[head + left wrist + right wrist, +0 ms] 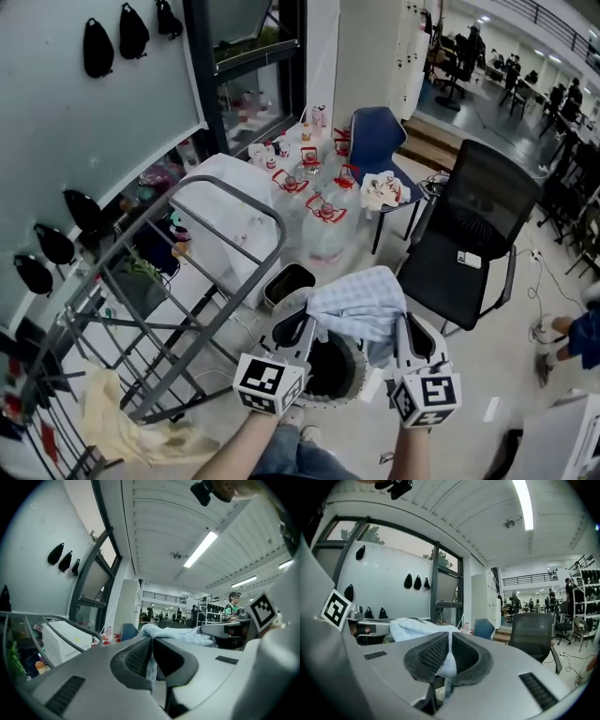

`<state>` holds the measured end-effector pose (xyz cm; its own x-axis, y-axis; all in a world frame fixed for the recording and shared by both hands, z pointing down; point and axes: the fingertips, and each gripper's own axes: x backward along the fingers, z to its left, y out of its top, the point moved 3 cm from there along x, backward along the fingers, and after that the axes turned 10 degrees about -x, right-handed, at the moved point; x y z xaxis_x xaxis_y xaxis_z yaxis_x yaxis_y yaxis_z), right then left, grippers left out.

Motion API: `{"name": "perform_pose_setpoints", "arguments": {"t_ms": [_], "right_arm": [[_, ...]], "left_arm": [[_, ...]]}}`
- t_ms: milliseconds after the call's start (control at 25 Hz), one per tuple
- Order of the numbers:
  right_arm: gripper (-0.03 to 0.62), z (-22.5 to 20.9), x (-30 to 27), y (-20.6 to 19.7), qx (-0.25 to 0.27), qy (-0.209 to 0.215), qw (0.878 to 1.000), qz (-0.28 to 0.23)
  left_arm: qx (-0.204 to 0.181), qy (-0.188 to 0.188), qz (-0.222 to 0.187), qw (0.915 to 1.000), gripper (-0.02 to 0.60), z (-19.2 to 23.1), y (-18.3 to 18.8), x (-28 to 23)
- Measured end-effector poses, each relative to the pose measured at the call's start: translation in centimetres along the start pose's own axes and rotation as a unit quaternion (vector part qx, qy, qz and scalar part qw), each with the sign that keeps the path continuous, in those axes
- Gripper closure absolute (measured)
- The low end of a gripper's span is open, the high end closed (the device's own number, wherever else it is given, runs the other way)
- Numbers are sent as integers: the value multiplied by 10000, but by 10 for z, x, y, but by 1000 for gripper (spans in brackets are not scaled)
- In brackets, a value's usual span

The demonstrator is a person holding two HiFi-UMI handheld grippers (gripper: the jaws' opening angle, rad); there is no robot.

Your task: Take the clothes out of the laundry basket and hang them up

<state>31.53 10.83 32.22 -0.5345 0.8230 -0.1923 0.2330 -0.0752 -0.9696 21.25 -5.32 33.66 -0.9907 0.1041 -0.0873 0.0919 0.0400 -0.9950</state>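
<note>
**Spread the cloth before you reach the rack**

Both claws are clamped on the pale blue cloth [361, 305]. The left gripper [307, 326] pinches its edge at nine o'clock and the right gripper [406, 328] at three. The cloth hangs bunched between them, just above the laundry basket [323, 398] at six o'clock. Draw your hands apart until that edge is taut. Then carry it to the drying rack [234, 190] at ten o'clock and lay it over the top bar. Your grippers point roughly level, side by side, marker cubes facing you.
</note>
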Motion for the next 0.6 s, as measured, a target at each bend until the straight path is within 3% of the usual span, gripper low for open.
{"name": "perform_pose_setpoints", "arguments": {"t_ms": [320, 600], "right_arm": [[569, 74, -31, 19, 87, 1102, 9936, -217], [569, 186, -64, 30, 152, 2364, 9711, -309]], "left_arm": [[-205, 1104, -123, 9936, 553, 47, 26, 75], [-166, 2476, -123, 9687, 554, 109, 38, 169]]}}
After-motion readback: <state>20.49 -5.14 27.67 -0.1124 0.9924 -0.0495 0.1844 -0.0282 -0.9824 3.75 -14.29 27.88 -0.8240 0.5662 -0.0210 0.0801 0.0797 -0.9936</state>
